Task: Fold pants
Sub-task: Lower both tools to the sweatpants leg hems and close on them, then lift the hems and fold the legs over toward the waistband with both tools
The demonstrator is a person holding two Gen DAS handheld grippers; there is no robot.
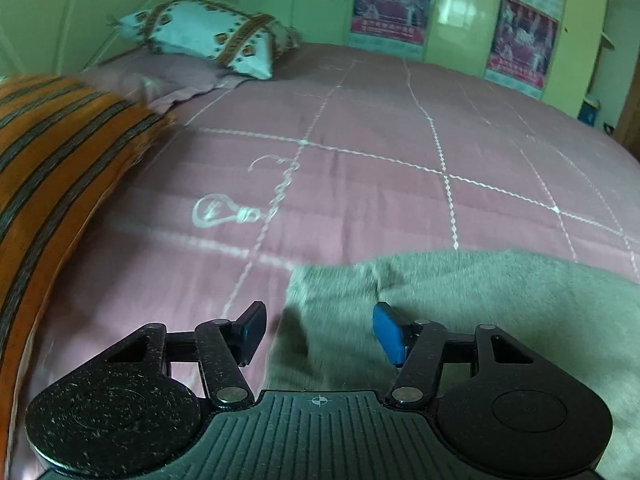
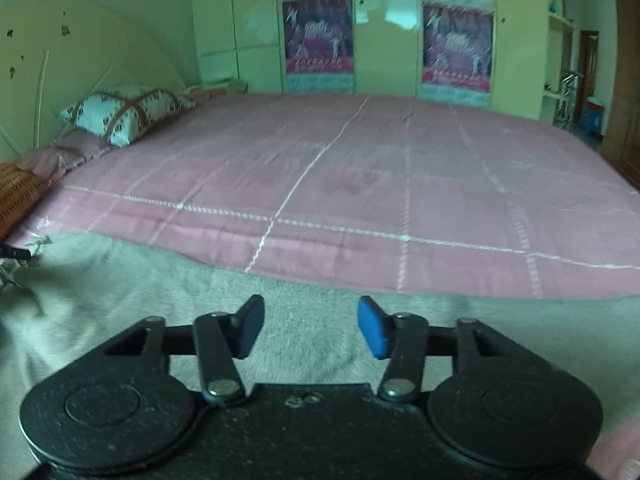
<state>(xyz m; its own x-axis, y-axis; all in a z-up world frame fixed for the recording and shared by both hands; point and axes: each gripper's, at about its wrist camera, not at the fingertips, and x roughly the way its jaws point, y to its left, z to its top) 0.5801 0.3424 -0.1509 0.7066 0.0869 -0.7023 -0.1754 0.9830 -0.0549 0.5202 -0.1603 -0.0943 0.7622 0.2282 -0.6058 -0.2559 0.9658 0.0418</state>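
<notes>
Nearest my left lens sat the left gripper (image 1: 318, 332), its dark finger and blue finger (image 1: 389, 334) standing apart with nothing pinched between them; the gap straddled the near left edge of the grey pants (image 1: 460, 312), which I judged was where I wanted that hand so the 2 pads could bite the edge of the cloth. I could not tell whether the pads already brushed the fabric, as the picture was smeared there. In my right lens the right gripper (image 2: 310, 326) was likewise spread, no cloth caught, and it hung over the broad middle of the pants (image 2: 160, 292), pointing at their far edge. That placement read to me as the matching hold, 1 hand per side, so the garment could be lifted evenly and doubled over without twisting. The pants lay flat on the near part of the pink bedspread (image 1: 380, 160), spread wide across both views; at the far left of the right view a dark tip, probably the other gripper, showed at the cloth's corner. I judged the fold as not yet begun, since the cloth showed only a small crease. Beyond the pants the bedspread ran bare, which left room for the fold. To the left lay an orange striped blanket (image 1: 52, 152), kept off the work area, then a patterned pillow (image 1: 208, 36) at the head, and furthest a pale wardrobe (image 2: 384, 40) bearing 2 posters.
</notes>
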